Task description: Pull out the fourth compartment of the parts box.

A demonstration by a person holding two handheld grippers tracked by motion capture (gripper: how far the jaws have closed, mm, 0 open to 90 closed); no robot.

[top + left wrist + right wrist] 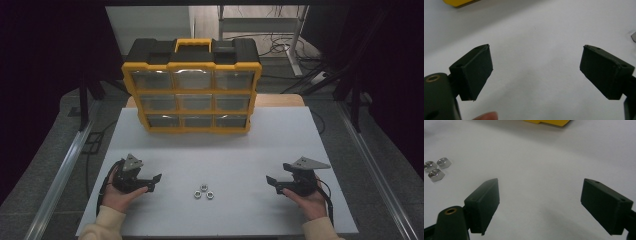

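A lab: curtained test table (150,145), floor cables (280,47).

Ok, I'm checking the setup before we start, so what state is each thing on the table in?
Left claw: open, nothing between its jaws, resting on the table.
Right claw: open, empty, resting on the table.
Nuts: three, loose, bunched together between the claws, untouched.
Drawer box: upright at the back, all nine drawers shut, handle folded down.

Nuts (204,191) on table (250,150) — before organizer (192,92).
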